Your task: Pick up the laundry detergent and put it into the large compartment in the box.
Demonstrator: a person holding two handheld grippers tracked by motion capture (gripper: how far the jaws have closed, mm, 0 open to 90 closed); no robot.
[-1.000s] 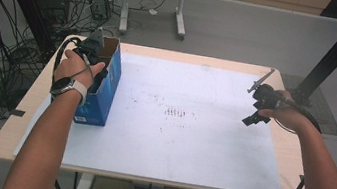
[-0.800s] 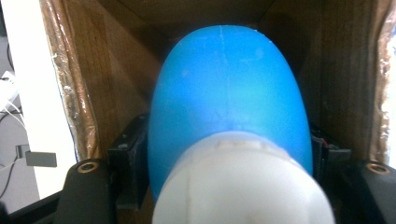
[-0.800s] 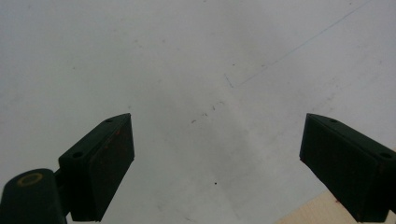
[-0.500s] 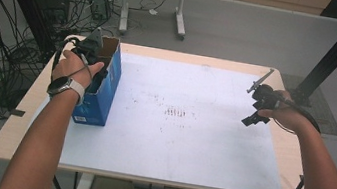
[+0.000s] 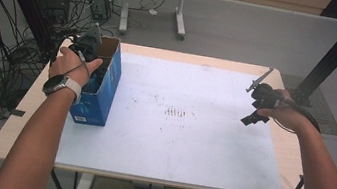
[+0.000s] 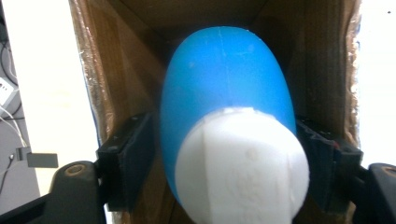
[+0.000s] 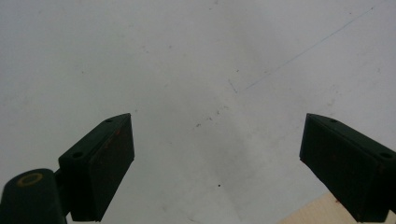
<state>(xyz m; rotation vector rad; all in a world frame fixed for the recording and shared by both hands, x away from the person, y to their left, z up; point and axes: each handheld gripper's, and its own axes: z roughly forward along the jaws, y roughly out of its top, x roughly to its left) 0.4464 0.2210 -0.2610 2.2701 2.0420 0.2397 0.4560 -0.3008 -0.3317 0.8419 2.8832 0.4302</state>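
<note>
1. Since the earlier frames the left hand (image 5: pixel 71 62) has shifted only slightly over the box, and the left gripper (image 6: pixel 224 154) has just been opening its jaws, with the blue bottle between them; the right side is unchanged.
2. Blue bottle (image 6: pixel 224 88), white cap (image 6: pixel 243 168) toward the camera, lies inside the open cardboard box (image 5: pixel 102 82), brown walls on both sides of it.
3. Left gripper: jaws part open, one pad at each flank of the bottle. On the left a narrow gap shows between pad and bottle; on the right, contact cannot be told.
4. Box: blue outside, standing at the left edge of the white mat (image 5: pixel 175 136), top open.
5. Right gripper (image 5: pixel 256 105): held in the right hand (image 5: pixel 282 114) over the right edge of the mat, well apart from the box. Jaws stand wide with nothing between them; bare mat beneath.
6. Table (image 5: pixel 20 123): light wood, mat covering most of its top.
</note>
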